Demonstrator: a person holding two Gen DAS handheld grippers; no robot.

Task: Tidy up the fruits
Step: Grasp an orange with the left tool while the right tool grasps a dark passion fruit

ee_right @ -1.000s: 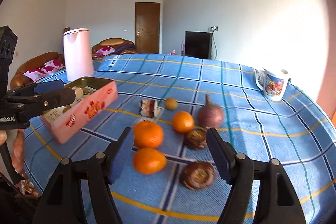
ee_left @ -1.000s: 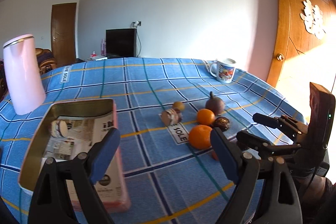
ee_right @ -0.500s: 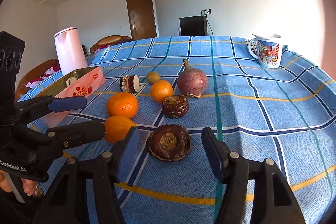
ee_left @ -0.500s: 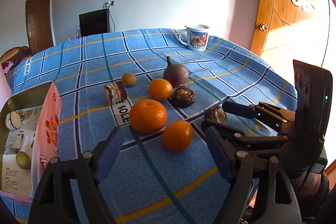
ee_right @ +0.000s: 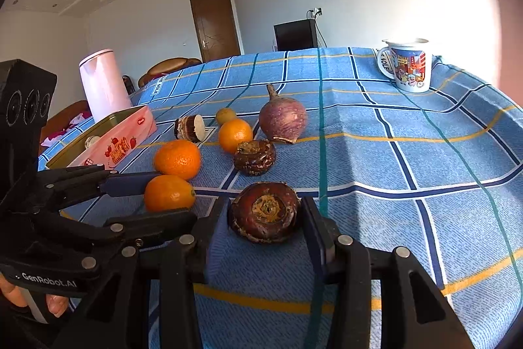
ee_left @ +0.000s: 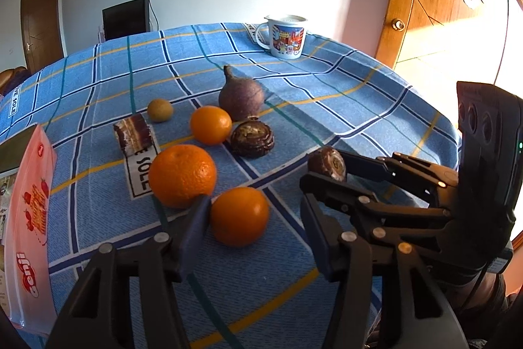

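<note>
Three oranges lie on the blue checked tablecloth point(ee_left: 327, 94). My left gripper point(ee_left: 255, 218) is open around the nearest orange point(ee_left: 239, 216), its left finger touching it; in the right wrist view the same orange point(ee_right: 169, 192) sits between those fingers. A bigger orange point(ee_left: 183, 175) and a smaller one point(ee_left: 210, 125) lie behind. My right gripper point(ee_right: 264, 218) has closed in on a dark brown round fruit point(ee_right: 265, 211), both pads at its sides. A second brown fruit point(ee_left: 252, 138), a purple bulb point(ee_left: 241, 98), a small tan fruit point(ee_left: 160, 110) and a cut brown piece point(ee_left: 133, 131) lie further back.
A pink open tin point(ee_right: 108, 139) stands at the left, its side also showing in the left wrist view point(ee_left: 29, 211). A pink kettle point(ee_right: 104, 85) stands behind it. A printed mug point(ee_left: 283, 35) stands at the far side. The table edge falls away at right.
Both grippers moved forward and down to the fruit. The left now brackets the nearest orange. The right narrowed its fingers onto the brown fruit.
</note>
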